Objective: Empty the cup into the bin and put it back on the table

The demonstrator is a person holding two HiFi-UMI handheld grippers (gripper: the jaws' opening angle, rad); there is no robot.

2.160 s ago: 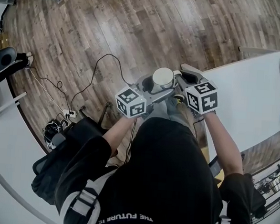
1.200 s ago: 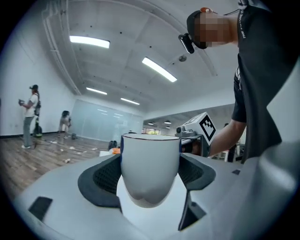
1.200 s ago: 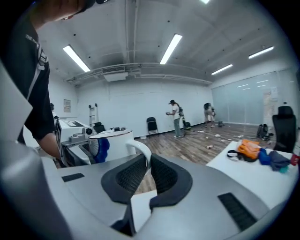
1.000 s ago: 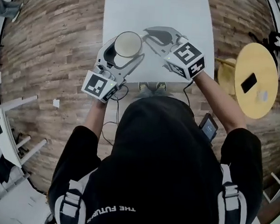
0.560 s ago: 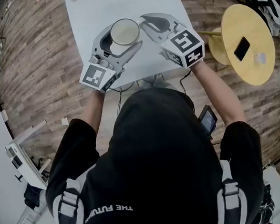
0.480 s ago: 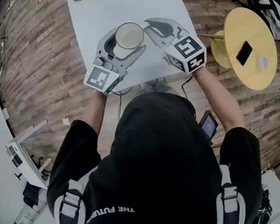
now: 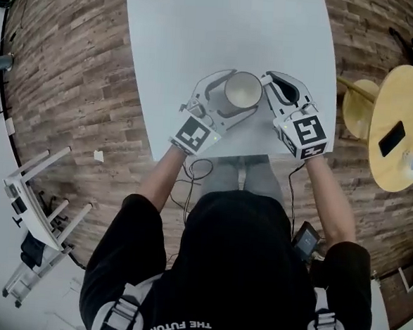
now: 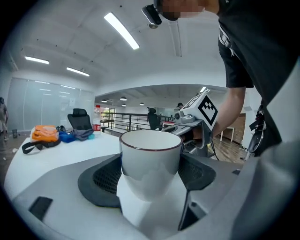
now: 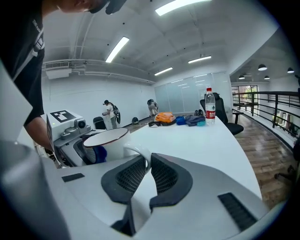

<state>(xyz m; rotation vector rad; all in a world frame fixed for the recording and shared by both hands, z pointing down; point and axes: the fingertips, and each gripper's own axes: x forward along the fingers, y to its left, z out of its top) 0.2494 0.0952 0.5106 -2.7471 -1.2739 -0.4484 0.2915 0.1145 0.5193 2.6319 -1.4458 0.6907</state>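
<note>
A person in a black short-sleeved top stands at the near edge of a smooth white rectangular table [image 7: 202, 26], with both bare forearms stretched forward and angled inward so that 2 hand-held grippers meet on 1 cup.

The cup [image 7: 242, 90] is a glossy white ceramic mug, round, tapering slightly toward its base, with a thin dark line around the rim and a looped handle [image 9: 139, 152]. It stands upright, and what shows of its inside is plain white. It sits low over the table near the front edge. I cannot tell whether its base touches the surface.

The left gripper [image 8: 151, 176] is pale grey moulded plastic with curved black pads textured like mesh. Its jaws are spread wide around the mug's body and press against both sides. The right gripper [image 9: 146, 165] is of the same make, and its jaws are drawn nearly together, pinching the thin handle between the pads. Each gripper carries a cube with black-and-white square markers near the wrist. Both grippers lie close to level, tipped a little downward.

The floor [image 7: 71, 81] is dark, streaky wood plank. To the person's right stands a round, pale wooden side table [image 7: 408, 104] with a dark flat phone [image 7: 392, 138] on it. At the table's far end are a clear water bottle [image 9: 210, 107] and an orange bag [image 9: 165, 117].
</note>
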